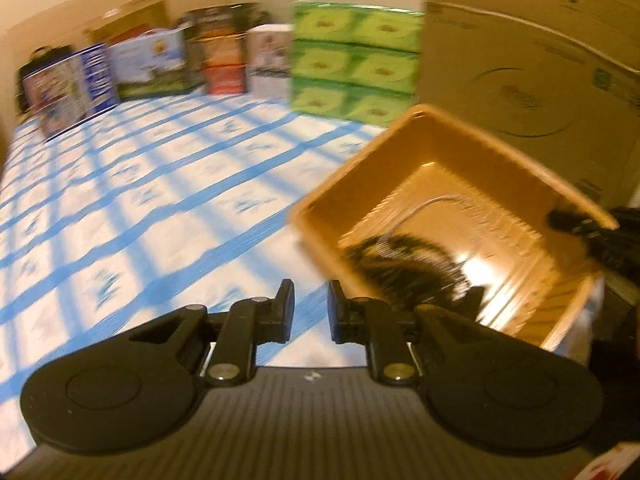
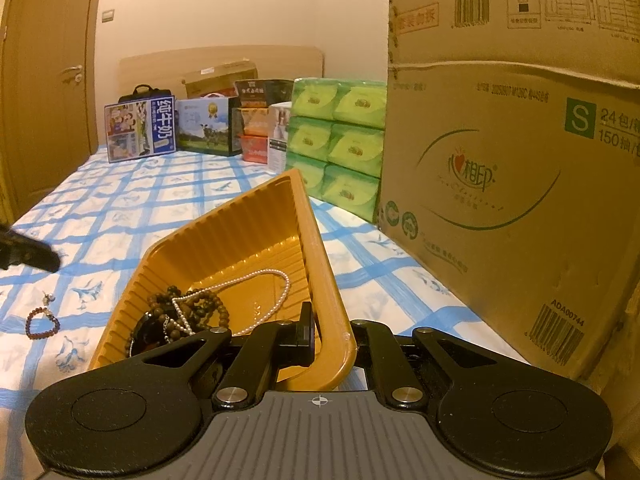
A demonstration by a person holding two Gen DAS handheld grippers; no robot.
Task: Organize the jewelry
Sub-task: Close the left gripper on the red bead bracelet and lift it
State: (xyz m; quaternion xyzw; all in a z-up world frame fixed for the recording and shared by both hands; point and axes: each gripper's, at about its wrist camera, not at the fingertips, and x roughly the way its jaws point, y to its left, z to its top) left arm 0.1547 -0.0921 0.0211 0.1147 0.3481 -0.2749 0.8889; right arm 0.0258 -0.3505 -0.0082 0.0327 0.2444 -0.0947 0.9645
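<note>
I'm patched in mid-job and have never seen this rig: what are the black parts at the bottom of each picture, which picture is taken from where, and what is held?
They are hand-held two-finger tools, one in each of a person's hands, each with a camera looking along its fingers. One picture is from the left tool, blurred, with nothing between its slightly parted fingers. The other is from the right tool, shut on the rim of a tilted orange tray. In the tray lie a pearl necklace and dark bead strings. A red bead bracelet remains on the blue-checked bed sheet. A large cardboard box stands to the right.
</note>
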